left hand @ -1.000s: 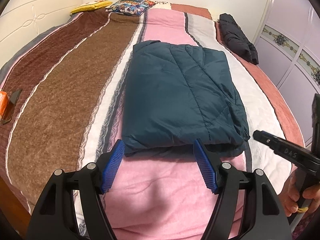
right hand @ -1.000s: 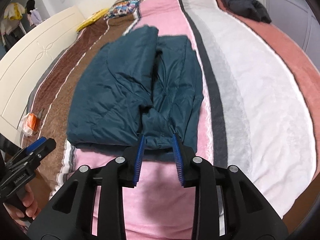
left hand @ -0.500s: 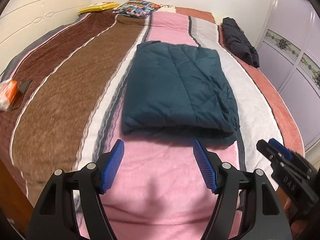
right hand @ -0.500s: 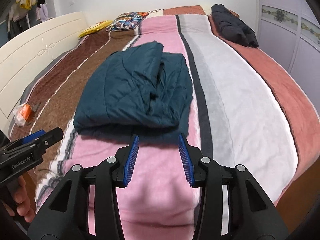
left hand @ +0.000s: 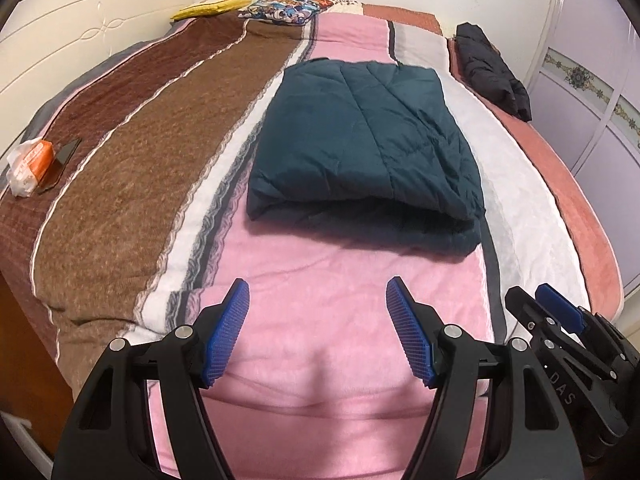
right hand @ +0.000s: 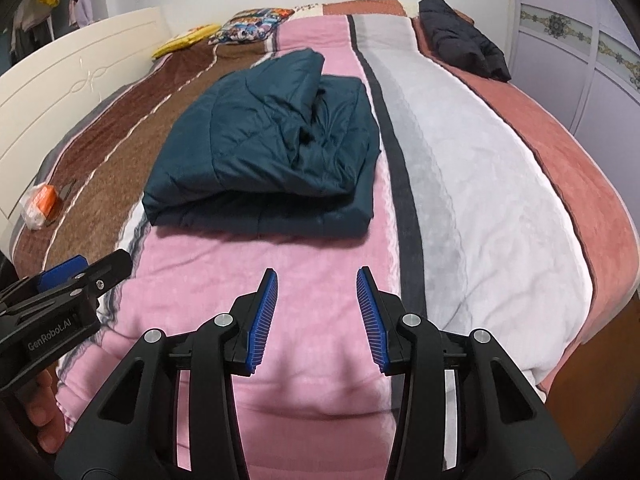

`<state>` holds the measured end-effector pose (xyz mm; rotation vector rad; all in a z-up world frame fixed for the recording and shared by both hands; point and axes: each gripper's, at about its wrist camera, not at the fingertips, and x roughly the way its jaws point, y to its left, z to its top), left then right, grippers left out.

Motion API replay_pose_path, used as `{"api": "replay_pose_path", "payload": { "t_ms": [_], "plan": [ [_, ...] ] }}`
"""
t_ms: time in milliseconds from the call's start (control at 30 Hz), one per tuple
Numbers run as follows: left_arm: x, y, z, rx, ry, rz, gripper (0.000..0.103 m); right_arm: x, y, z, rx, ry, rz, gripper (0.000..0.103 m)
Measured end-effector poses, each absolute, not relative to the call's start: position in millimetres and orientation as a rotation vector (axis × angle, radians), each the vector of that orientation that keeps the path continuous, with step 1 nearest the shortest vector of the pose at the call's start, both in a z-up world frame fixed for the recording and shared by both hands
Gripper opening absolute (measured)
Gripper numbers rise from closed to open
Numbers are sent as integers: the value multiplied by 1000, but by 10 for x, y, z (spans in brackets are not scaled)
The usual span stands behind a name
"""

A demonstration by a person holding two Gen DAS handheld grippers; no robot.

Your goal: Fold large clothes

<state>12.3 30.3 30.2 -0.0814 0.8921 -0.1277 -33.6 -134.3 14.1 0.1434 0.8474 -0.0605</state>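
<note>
A dark teal quilted jacket (left hand: 364,140) lies folded into a rectangle on the pink stripe of the bed; it also shows in the right wrist view (right hand: 268,140). My left gripper (left hand: 318,292) is open and empty, held back over the pink blanket short of the jacket's near edge. My right gripper (right hand: 317,280) is open and empty, also short of the jacket. Each gripper shows at the edge of the other's view, the right gripper (left hand: 560,320) and the left gripper (right hand: 80,276).
A black jacket (left hand: 492,68) lies at the far right of the bed (left hand: 120,152). Pillows (left hand: 288,4) sit at the head. An orange packet in a plastic bag (left hand: 30,164) and a dark phone-like object (left hand: 60,160) lie at the left. A wardrobe (left hand: 592,92) stands right.
Both grippers have pulled back from the jacket's near edge toward the foot of the bed. The right gripper let go of the fold and opened wider. The jacket lies still, folded.
</note>
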Motion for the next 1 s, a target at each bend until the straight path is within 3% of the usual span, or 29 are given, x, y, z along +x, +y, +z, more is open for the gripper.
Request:
{"api": "replay_pose_path", "payload": {
  "t_ms": [1000],
  "plan": [
    [123,289,148,-75,948,-106,66,-300,-1223,-41,116,930,-25,42]
  ]
}}
